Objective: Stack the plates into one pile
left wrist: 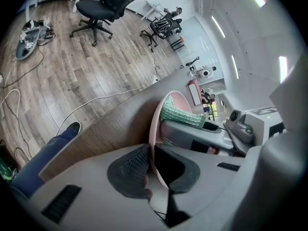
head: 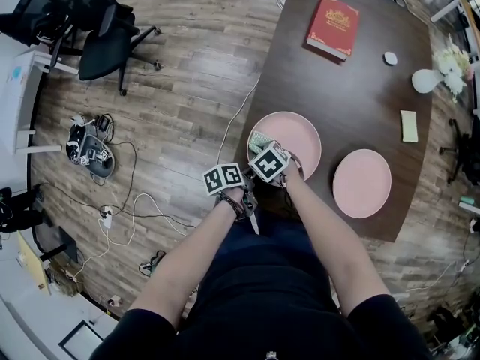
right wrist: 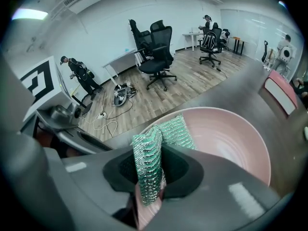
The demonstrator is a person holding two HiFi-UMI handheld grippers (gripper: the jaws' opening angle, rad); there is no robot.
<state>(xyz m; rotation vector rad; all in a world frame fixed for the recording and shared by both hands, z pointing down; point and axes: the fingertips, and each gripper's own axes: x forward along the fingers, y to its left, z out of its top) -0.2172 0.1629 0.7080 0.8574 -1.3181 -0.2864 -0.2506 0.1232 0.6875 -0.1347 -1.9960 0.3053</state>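
Both grippers are on the same pink plate (head: 300,137), which sits at the near left corner of the counter (head: 337,88). The left gripper (left wrist: 153,170) has its fingers (left wrist: 127,170) clamped on the plate's rim. The right gripper (right wrist: 149,177) is clamped on a green scouring cloth (right wrist: 149,162) that is folded over the rim close by, so it seems to pinch cloth and plate together. The second pink plate (head: 362,183) lies flat along the near edge, toward the right corner and well apart from the first.

From where I stand, the job is to carry the held plate across and set it on the other one. Both grips bunch on the near side of the rim, so the far side will want to dip. I'd keep it level, bring it over slowly, line up the rims and lower it flat before letting go. The cloth should come off first, or it ends up trapped in the pile.

I can't tell whether the plate is already off the counter, because the marker cubes and hands cover its near rim from above. Nor can I see how much of the rim is really under the cloth.
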